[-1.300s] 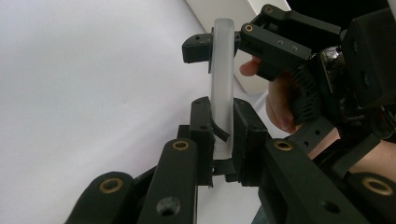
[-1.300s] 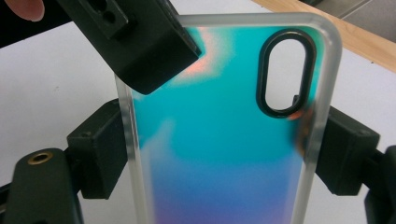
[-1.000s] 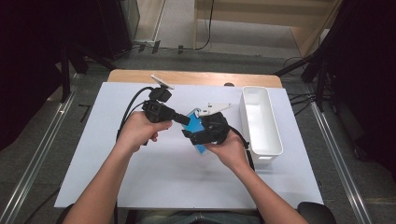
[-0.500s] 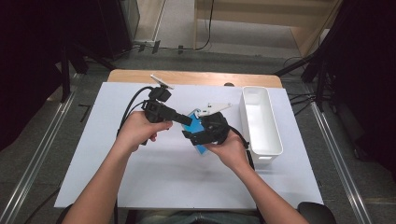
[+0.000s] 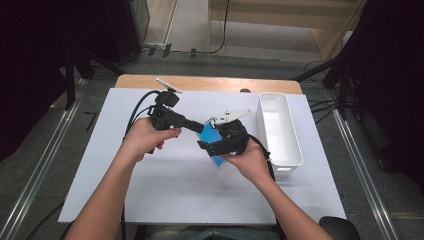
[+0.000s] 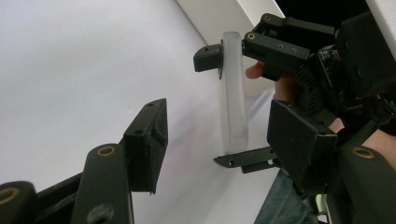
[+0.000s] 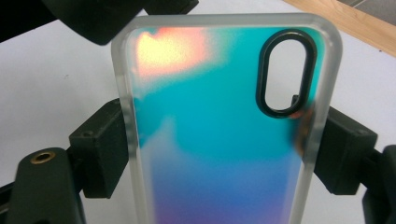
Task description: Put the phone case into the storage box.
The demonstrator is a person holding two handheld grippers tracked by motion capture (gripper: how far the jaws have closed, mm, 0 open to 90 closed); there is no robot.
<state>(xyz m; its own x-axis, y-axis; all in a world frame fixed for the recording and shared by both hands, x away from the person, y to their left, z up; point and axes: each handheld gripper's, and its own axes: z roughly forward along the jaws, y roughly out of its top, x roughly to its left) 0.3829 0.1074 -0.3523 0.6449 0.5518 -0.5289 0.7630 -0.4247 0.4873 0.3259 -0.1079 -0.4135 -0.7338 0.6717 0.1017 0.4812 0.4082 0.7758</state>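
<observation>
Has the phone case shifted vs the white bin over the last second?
No. In the high view the phone case, clamped by the right hand-held gripper, sits at the same gap left of the white bin as before.

Setting: a lab-style recording station, not a home or shop. Evidence: a small wooden table (image 5: 210, 83) covered by a plain white sheet (image 5: 175, 190), with a white plastic bin (image 5: 280, 131) at one side, standing on grey carpet (image 5: 50, 130) between metal floor rails (image 5: 37, 172). Also present: black curtains (image 5: 45, 45) on both sides, dark stand legs (image 5: 75, 65) and loose cables (image 5: 220, 30) on the floor beyond the table.
</observation>
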